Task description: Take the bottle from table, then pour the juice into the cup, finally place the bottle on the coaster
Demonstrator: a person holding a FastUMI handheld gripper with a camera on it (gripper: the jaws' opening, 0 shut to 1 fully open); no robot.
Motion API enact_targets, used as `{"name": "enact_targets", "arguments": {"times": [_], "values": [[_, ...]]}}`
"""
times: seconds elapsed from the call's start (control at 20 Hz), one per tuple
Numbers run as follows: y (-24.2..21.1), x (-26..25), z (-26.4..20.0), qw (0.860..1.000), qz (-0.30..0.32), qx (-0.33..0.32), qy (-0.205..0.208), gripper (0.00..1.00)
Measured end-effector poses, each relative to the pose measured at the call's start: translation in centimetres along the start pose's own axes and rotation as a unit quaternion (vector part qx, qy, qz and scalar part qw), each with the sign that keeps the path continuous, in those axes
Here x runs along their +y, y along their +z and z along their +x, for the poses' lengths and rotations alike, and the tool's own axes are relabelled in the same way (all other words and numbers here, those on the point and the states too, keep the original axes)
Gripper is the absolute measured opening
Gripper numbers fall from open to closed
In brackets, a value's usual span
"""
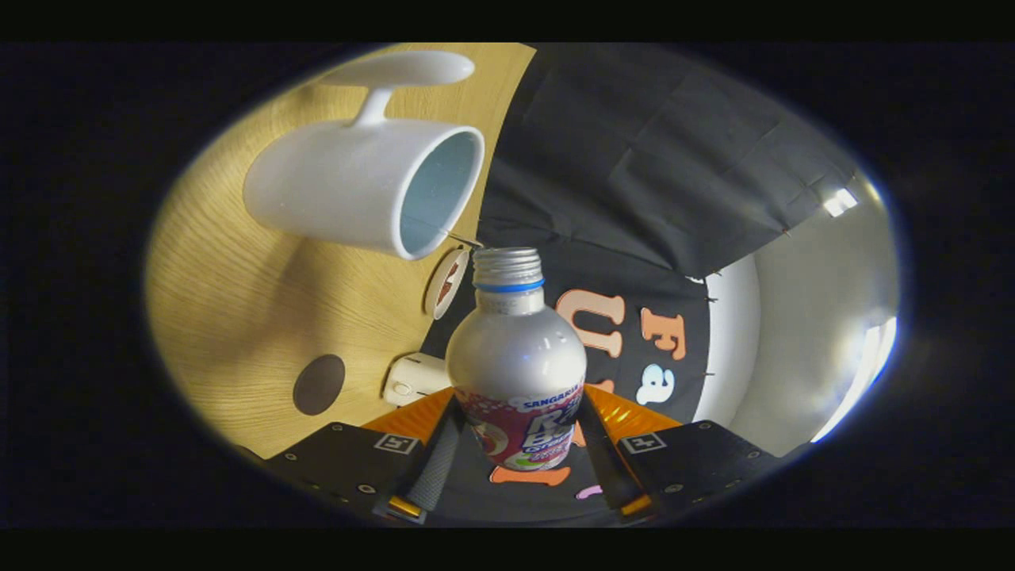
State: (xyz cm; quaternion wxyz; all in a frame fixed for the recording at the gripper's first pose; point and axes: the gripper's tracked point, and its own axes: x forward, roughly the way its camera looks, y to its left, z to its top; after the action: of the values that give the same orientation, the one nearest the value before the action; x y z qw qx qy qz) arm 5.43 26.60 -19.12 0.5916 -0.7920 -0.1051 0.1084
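Silver bottle (516, 369) in jaws — neck toward cup (365, 187)

One bottle (516, 373) sits clamped between the two fingers of the single gripper (515, 444), and one white cup (357, 190) shows beyond it on the table (238, 317). On that wood there's one dark round coaster (319, 385), one pale round disc (446, 283) and one small white box (416, 379).

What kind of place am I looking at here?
Probably a small recording booth set up like a home tabletop: a wooden table backed by a black cloth wall, with a white cup on it. The gripper is shut on a juice bottle.
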Motion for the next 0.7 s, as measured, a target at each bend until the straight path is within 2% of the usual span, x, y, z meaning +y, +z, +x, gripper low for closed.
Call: {"name": "enact_targets", "arguments": {"times": [0.7], "values": [[0.0, -1.4, 0.3, 0.999, -0.028, -0.015, -0.010, 0.77]]}}
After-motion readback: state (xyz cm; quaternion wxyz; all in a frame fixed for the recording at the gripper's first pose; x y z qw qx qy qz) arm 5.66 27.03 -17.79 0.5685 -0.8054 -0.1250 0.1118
